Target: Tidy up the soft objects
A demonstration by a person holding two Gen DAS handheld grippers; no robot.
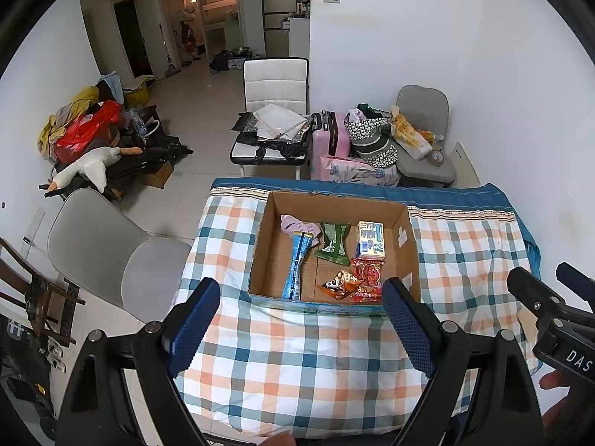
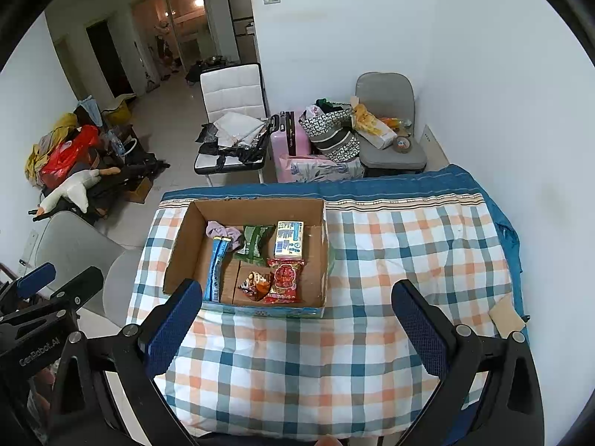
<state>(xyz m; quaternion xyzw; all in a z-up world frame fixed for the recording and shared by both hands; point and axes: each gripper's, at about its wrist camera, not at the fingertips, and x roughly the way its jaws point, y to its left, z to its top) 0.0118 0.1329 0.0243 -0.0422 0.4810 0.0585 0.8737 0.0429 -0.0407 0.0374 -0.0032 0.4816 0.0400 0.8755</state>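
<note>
An open cardboard box (image 1: 405,245) (image 2: 178,256) stands on the checked cloth. Inside lie a lilac cloth (image 1: 293,225) (image 2: 219,230), a long blue packet (image 1: 297,264) (image 2: 215,267), a green packet (image 1: 333,241) (image 2: 253,241), a pale tissue pack (image 1: 370,239) (image 2: 289,239), a red snack packet (image 1: 368,278) (image 2: 284,278) and an orange packet (image 1: 340,284) (image 2: 254,284). My left gripper (image 1: 301,308) is open and empty, just short of the box's near wall. My right gripper (image 2: 297,308) is open and empty, over the cloth near the box's front right.
The checked cloth (image 1: 297,364) (image 2: 409,252) covers the table. A grey chair (image 1: 111,252) (image 2: 74,249) stands left of the table. Behind are a white chair (image 1: 275,111), a pink suitcase (image 1: 329,137), bags and another grey chair (image 1: 424,141). A wall runs along the right.
</note>
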